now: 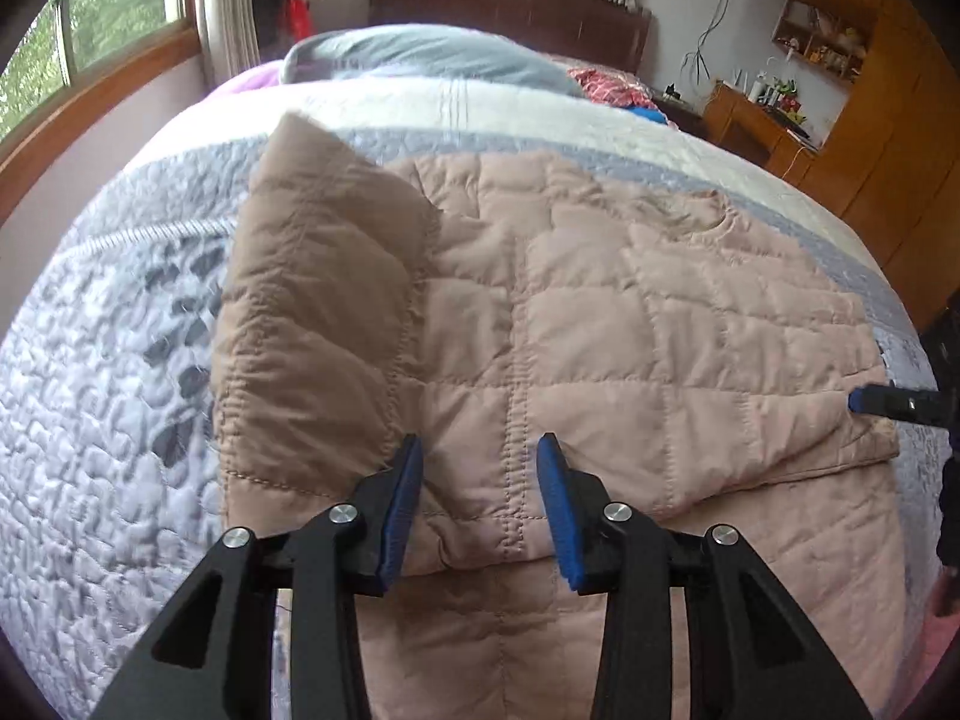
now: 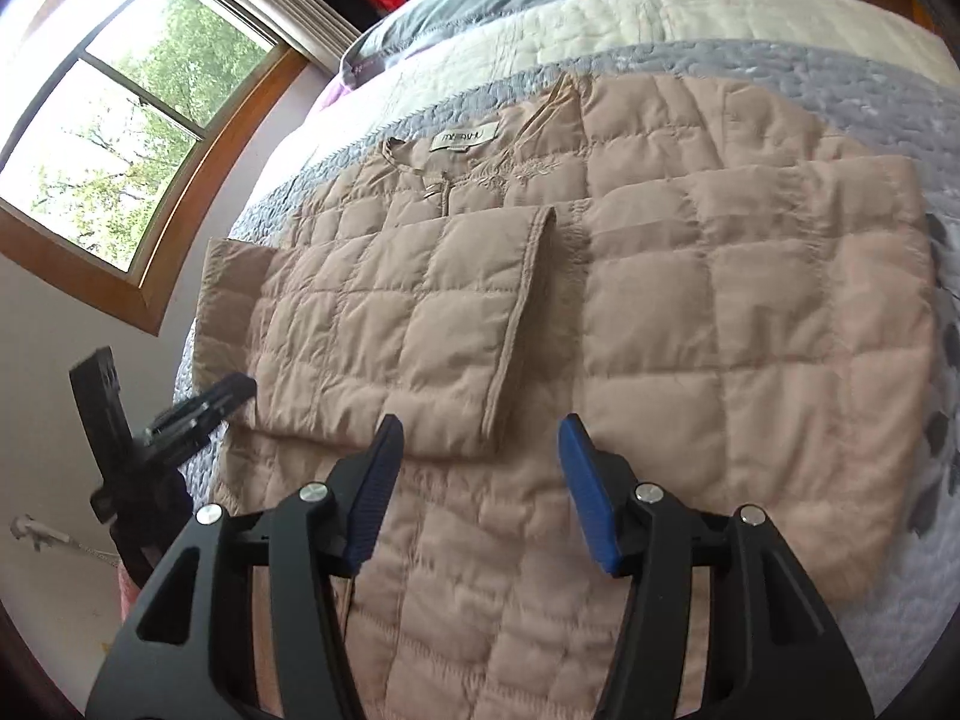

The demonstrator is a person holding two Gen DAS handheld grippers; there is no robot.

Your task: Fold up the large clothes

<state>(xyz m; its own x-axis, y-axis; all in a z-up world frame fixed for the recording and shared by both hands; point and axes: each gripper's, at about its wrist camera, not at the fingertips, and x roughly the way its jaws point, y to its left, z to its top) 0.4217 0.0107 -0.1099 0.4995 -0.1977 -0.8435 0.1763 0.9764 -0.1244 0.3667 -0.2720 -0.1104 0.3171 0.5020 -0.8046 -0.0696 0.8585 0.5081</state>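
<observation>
A beige quilted jacket (image 1: 600,312) lies flat on the bed, also in the right wrist view (image 2: 690,300), its collar label (image 2: 465,137) towards the pillows. Both sleeves are folded across its body; one folded sleeve (image 2: 390,324) lies on top. My left gripper (image 1: 480,504) is open and empty, just above the folded part's edge. My right gripper (image 2: 480,492) is open and empty above the jacket's lower body. The right gripper's tip shows in the left wrist view (image 1: 888,402) at the jacket's right edge. The left gripper shows in the right wrist view (image 2: 204,402) at the jacket's left edge.
The jacket rests on a grey-and-white quilted bedspread (image 1: 108,420). A grey pillow (image 1: 420,54) and a dark headboard (image 1: 510,6) are at the far end. A window (image 2: 120,138) is on the left wall. Wooden cupboards and a cluttered desk (image 1: 780,114) stand at the right.
</observation>
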